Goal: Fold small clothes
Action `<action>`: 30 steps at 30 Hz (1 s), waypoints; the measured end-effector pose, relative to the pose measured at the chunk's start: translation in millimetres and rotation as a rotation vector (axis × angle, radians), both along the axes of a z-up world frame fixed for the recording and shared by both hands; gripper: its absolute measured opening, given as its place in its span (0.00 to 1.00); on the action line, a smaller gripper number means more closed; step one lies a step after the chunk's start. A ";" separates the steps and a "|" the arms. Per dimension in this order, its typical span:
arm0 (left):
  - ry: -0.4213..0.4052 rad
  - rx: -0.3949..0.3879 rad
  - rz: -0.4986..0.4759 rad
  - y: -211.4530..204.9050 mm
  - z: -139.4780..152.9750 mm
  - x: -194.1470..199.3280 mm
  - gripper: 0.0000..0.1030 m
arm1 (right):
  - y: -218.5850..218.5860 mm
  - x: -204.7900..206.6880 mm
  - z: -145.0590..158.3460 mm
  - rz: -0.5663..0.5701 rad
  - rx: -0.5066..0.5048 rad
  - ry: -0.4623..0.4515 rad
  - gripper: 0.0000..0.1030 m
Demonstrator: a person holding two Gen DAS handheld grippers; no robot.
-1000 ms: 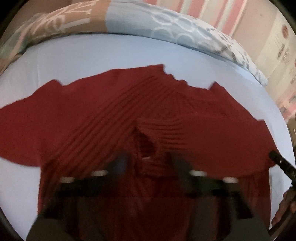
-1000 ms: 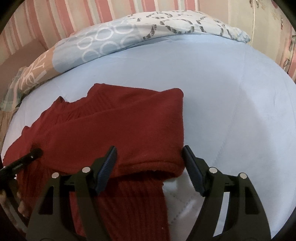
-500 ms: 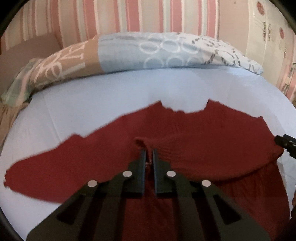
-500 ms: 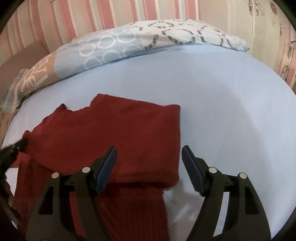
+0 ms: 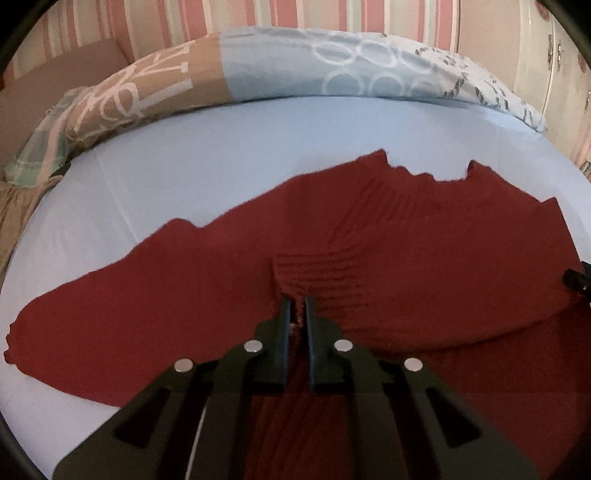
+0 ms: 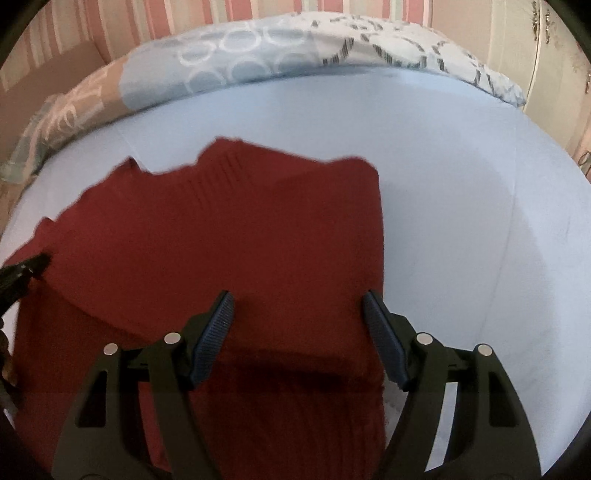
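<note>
Bed: a wide bed under a smooth pale blue sheet (image 5: 155,192) is filling most of both views and is carrying everything else.
Wall: a wall papered in pink, cream and pale green vertical stripes (image 5: 332,14) is standing behind the bed's far edge.
Bedding: a rolled duvet in patchwork cloth, tan with white strokes, blue with white rings, white with grey dashes (image 5: 295,70), is lying along the far edge of the bed. The white strokes on the tan panel are looking like large letters, but they are too blurred to read.
Garment: a dark red ribbed knit sweater (image 5: 424,251) is lying flat on the sheet near the grippers, its neckline toward the bedding. One sleeve is stretching out flat toward the left of the left wrist view; the other sleeve is lying folded across the body, its ribbed cuff ending at the left tool's tips.
Left tool: the black left hand-held gripper (image 5: 297,306) is pointing down at the sweater, its jaws nearly together and pinching the ribbed cuff of the folded sleeve.
Right tool: the black right hand-held gripper with blue ridged pads (image 6: 297,314) is hanging over the sweater's folded right edge, jaws standing wide apart with red knit lying below them and nothing pressed between.
Labels: no brand, tag or readable writing is showing on the sweater.
</note>
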State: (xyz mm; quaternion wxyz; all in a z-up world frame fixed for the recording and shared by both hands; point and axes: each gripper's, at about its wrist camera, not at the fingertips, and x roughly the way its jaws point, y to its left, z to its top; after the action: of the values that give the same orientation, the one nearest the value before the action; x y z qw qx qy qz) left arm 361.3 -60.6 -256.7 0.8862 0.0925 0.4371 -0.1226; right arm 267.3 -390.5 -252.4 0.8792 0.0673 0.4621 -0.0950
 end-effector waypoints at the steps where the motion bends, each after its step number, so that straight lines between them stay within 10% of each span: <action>1: 0.003 -0.002 0.001 1.4 0.2 0.2 0.13 | 0.9 -0.3 0.0 0.003 -0.009 0.001 0.71; 7: -0.012 -0.032 0.068 27.1 15.8 -10.2 0.41 | 10.8 -8.1 16.6 0.026 -0.040 -0.040 0.71; 19: 0.022 0.015 0.105 27.7 1.9 -10.6 0.47 | 17.1 -5.2 -0.7 0.015 -0.058 0.025 0.71; 30: -0.035 0.027 0.114 51.1 22.0 -30.8 0.63 | 56.2 -9.4 44.8 0.055 -0.035 -0.103 0.71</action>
State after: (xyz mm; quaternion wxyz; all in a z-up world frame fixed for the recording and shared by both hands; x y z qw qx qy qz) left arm 330.6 -9.5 -234.7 0.8978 0.0818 0.4279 -0.0645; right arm 257.9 -334.3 -207.6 0.9051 0.0441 0.4161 -0.0754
